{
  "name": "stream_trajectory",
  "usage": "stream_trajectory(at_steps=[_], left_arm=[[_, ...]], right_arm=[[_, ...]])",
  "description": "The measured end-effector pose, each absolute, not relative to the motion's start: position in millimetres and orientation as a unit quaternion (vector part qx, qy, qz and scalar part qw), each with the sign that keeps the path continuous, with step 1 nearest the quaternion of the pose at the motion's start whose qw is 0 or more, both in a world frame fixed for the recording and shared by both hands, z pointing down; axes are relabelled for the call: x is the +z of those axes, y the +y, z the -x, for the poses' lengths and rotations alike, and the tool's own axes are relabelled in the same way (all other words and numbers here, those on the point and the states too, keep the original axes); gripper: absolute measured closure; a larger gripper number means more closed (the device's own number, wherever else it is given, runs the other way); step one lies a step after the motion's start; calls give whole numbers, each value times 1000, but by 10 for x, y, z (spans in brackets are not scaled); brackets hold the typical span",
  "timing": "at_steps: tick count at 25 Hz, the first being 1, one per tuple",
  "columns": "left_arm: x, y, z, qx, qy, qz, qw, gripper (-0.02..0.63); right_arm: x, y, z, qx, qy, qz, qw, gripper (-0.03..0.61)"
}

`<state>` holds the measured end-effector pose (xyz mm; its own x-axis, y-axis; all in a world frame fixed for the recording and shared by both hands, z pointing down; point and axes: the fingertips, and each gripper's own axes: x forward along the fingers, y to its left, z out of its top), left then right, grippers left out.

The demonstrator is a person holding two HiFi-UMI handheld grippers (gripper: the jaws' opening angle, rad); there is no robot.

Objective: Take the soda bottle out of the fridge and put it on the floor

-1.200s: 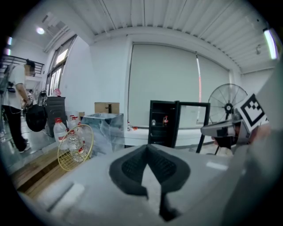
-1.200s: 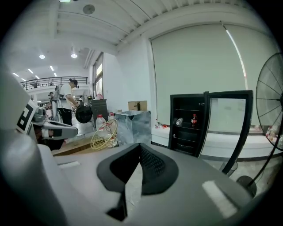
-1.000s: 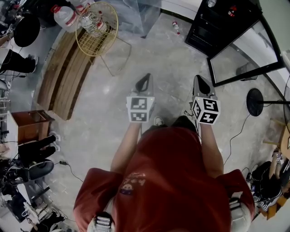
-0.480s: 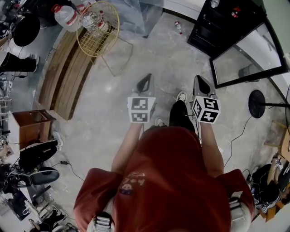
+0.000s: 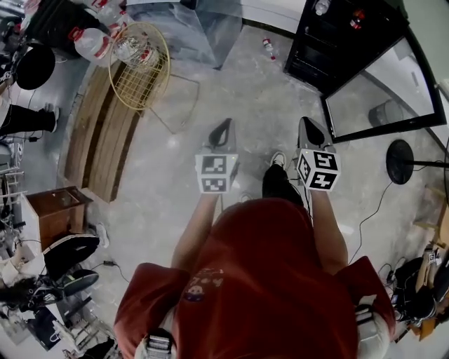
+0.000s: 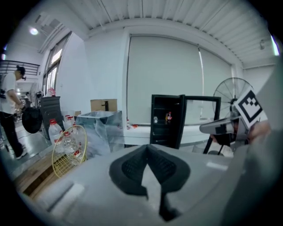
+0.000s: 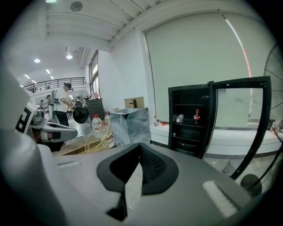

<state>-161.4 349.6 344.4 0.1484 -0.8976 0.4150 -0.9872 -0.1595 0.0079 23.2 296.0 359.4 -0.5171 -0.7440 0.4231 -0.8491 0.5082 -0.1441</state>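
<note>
Head view: the person is walking toward the open black fridge (image 5: 330, 42), which is showing nearer than a second ago, with the left gripper (image 5: 223, 133) and right gripper (image 5: 311, 131) leading. Left gripper view: the jaws are pressing together, empty. Right gripper view: the jaws are likewise clenching on nothing, and the soda bottle (image 7: 197, 115) is standing upright inside the fridge.

Grey concrete floor (image 5: 210, 84), mottled, bare in the middle. Wooden slatted bench (image 5: 98, 140) lay along the left, with a yellow wire basket (image 5: 137, 66) at its far end and clear plastic jugs (image 5: 88, 43) just beside it. Small brown wooden cabinet (image 5: 59, 210) stood nearer, left. Silvery wrapped block (image 6: 99, 126) sat by the white wall (image 6: 101, 70), cardboard box (image 6: 104, 105) behind it. Big pale roller blind (image 6: 163, 75) covered the back wall. Standing fan (image 6: 223, 92) was at right. White ribbed ceiling (image 6: 177, 13), round lights (image 7: 68, 56) were on.
</note>
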Motion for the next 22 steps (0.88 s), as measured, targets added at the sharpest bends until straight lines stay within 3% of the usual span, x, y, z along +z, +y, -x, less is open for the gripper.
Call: stream_trajectory(at_steps=[22], left_arm=[[3181,1147,58,182,-570,-795,106,614]], right_arm=[[3508,1008,-1906,195,-814,-530,133,577]])
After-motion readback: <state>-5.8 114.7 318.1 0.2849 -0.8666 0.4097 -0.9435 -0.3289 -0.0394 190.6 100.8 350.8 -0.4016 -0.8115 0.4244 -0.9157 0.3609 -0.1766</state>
